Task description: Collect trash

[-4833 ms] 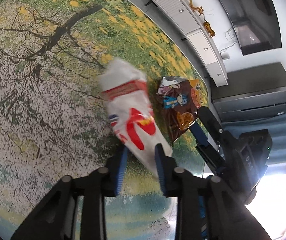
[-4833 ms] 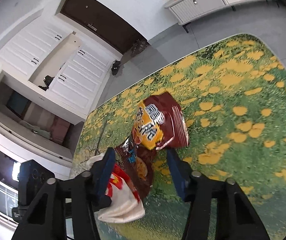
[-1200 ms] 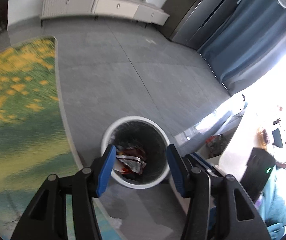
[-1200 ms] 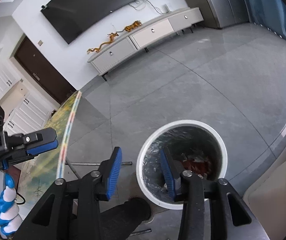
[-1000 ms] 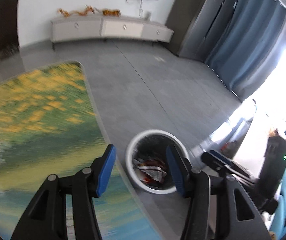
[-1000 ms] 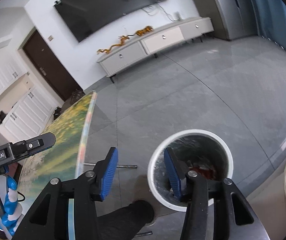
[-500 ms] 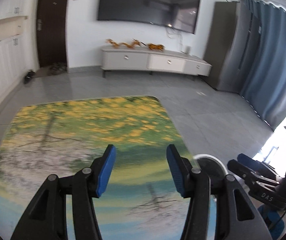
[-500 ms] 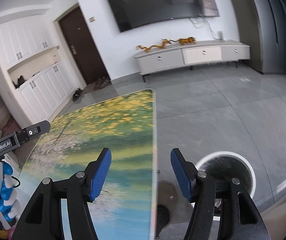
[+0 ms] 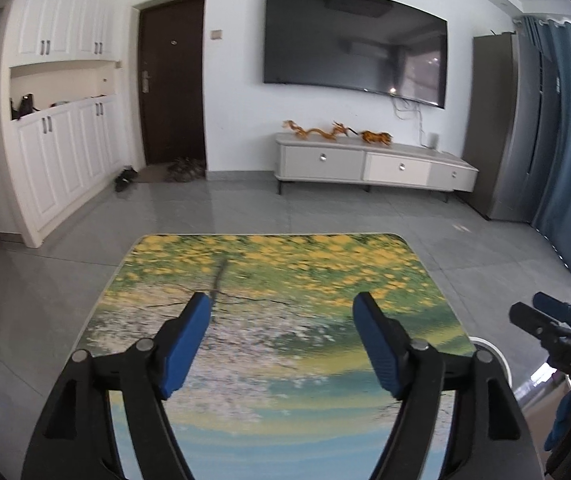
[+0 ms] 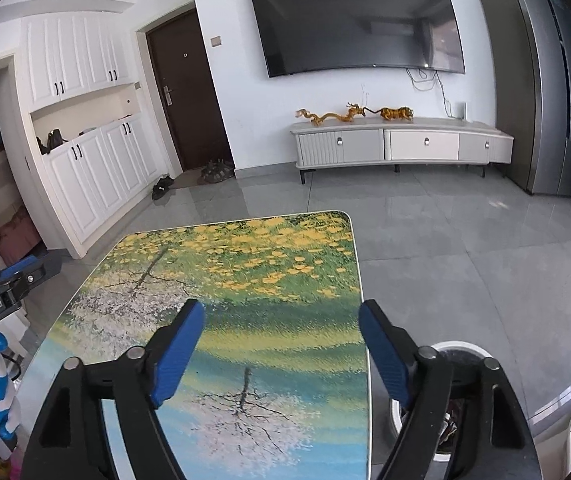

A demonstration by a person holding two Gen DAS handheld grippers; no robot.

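Trash (image 10: pixel 451 420) is seen inside the white bin (image 10: pixel 461 347) on the floor just beside the bench (image 10: pixel 245 280), no longer centred under the grippers as a second ago. Both views have been swung up from the bin to the bench. The left gripper (image 9: pixel 281 316) and right gripper (image 10: pixel 281 322) have just been opening; their fingers (image 9: pixel 183 344) stand wide with nothing between them.
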